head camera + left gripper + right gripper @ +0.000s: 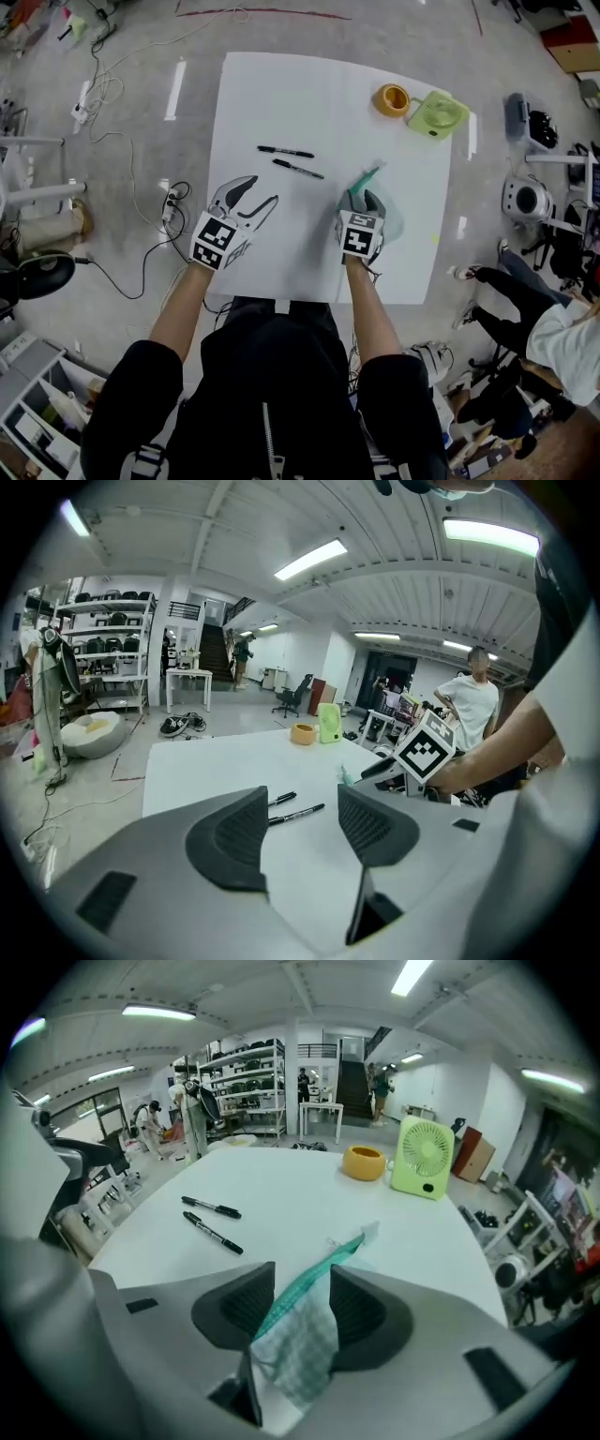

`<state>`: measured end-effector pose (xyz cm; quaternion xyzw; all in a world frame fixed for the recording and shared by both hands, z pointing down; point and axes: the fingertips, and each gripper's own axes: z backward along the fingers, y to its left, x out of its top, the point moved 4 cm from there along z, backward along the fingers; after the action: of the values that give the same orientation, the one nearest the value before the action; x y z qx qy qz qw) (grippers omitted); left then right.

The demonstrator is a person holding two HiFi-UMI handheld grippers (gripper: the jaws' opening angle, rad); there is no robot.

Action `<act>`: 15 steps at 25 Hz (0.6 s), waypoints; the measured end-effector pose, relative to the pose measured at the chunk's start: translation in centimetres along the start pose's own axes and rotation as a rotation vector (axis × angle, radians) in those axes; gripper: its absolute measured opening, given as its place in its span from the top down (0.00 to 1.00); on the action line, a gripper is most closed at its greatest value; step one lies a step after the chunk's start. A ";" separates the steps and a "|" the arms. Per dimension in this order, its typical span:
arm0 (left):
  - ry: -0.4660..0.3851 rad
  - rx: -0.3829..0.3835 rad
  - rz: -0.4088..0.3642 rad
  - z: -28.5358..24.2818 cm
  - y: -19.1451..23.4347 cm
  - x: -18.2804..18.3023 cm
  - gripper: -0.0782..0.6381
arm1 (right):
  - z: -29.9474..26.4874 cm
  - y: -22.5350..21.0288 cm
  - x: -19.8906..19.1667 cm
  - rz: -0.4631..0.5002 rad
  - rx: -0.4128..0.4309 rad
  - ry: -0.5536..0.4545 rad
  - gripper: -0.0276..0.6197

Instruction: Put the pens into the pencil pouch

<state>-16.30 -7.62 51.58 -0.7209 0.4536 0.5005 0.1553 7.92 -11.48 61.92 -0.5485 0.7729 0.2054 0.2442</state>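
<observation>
**A:** Head view — where is everything?

**B:** Two pens (298, 169) lie close together mid-desk (319, 94), not in the pouch (367, 175), which lies flat to their right. The right tongs (362, 197) are at its near end. The left tongs (262, 190) hang short of the pens with nothing in them.

**A:** Left gripper view?

**B:** Jaws wide apart and empty, and the pens (298, 813) show through the gap beyond. My guess at the risk is that a round pen rolls away as the pads close.

**A:** Right gripper view?

**B:** Jaws apart with the pouch (298, 1344) between them, its zip edge running up the gap. The pads don't look to be pressing. If they close on both layers — or on the zip itself — the mouth could be pinched shut, leaving no way in. Thin cloth might also slip or drag across the desk.
</observation>
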 end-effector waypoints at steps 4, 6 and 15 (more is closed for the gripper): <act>0.010 0.010 0.015 0.2 0.5 -0.5 0.54 | -1.4 0.4 -1.2 -0.029 -0.002 0.079 0.65; 0.016 0.012 0.022 0.1 0.8 -0.8 0.54 | -1.9 0.4 -1.6 -0.039 -0.010 0.101 0.65; 0.035 0.007 0.025 0.0 1.5 -1.4 0.54 | -2.1 0.3 -2.0 -0.089 -0.028 0.092 0.90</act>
<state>-17.66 -7.69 53.12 -0.7232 0.4670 0.4881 0.1437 7.86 -11.17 64.81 -0.5945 0.7553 0.1797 0.2093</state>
